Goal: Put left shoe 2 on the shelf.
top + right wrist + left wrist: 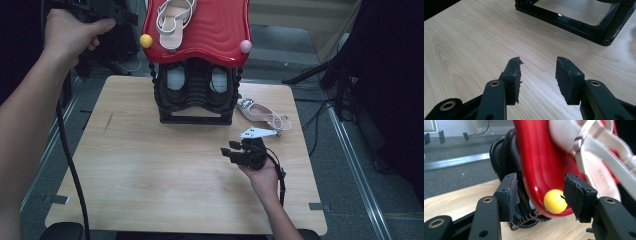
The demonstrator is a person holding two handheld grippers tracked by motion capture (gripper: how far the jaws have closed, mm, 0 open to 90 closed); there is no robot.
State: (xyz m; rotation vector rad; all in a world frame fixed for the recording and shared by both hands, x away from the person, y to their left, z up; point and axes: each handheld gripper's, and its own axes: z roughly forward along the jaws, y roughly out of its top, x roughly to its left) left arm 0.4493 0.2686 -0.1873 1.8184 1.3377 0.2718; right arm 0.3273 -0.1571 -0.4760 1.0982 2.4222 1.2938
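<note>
**Loose sandal is on your right side**

The white strappy sandal (262, 114) lies on the light wooden tabletop (150, 165), just right of the black shoe rack with the wavy red top (200, 35). Your right gripper (239, 152), fingers spread and empty, is nearer but aims left. Your left gripper (540, 195), fingers spread too, hangs by the rack's yellow ball (554, 201).

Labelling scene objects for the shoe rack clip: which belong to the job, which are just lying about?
Job:
- red-topped shoe rack
- white sandal on its top
- white sandal on the table
- left claw, open
- right claw, open

Lying about:
- cables on the floor
</note>
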